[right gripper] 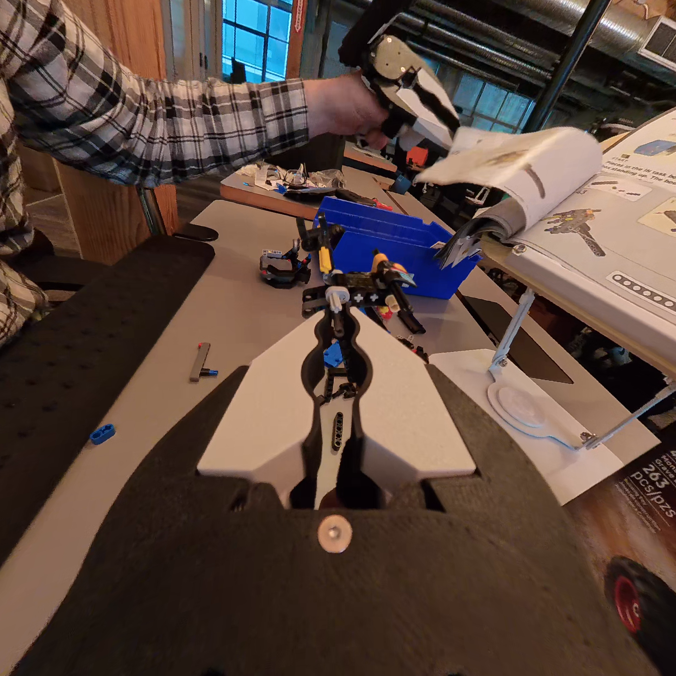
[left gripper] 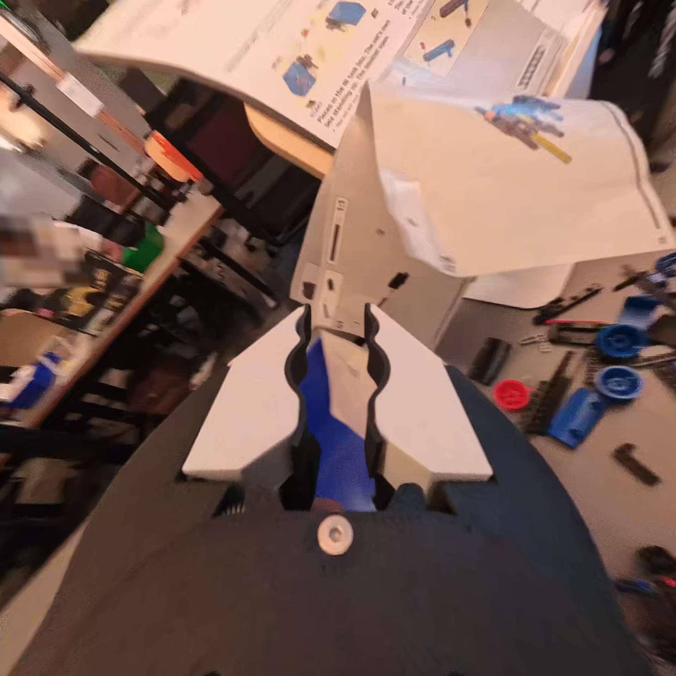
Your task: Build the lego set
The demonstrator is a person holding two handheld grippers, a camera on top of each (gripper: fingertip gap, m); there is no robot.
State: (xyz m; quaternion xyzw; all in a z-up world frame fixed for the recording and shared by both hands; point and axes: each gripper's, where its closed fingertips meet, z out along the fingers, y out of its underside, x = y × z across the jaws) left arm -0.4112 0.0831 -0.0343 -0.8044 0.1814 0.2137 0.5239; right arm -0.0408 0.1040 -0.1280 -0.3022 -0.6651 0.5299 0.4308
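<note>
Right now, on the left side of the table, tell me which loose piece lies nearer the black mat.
The small blue two-hole beam, almost at the black mat's edge; the grey beam with a blue pin lies farther onto the table.

- Black-and-white plaid shirt sleeve (right gripper: 157, 120), far left of the jaws.
- Bright blue plastic bin (right gripper: 395, 252), beyond the jaws.
- Red round wheel hub (left gripper: 512, 395), right of the jaws.
- Small blue two-hole link (right gripper: 102, 434), left of the jaws.

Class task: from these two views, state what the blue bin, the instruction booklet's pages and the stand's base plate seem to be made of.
Blue bin: likely moulded plastic, smooth and slightly glossy, with even colour and ribbed walls.
Instruction booklet: paper, apparently semi-gloss; thin printed pages curl and bend where the left gripper lifts them.
Base plate: probably white-painted metal, thin, flat and rigid, with screwed hinges.
</note>
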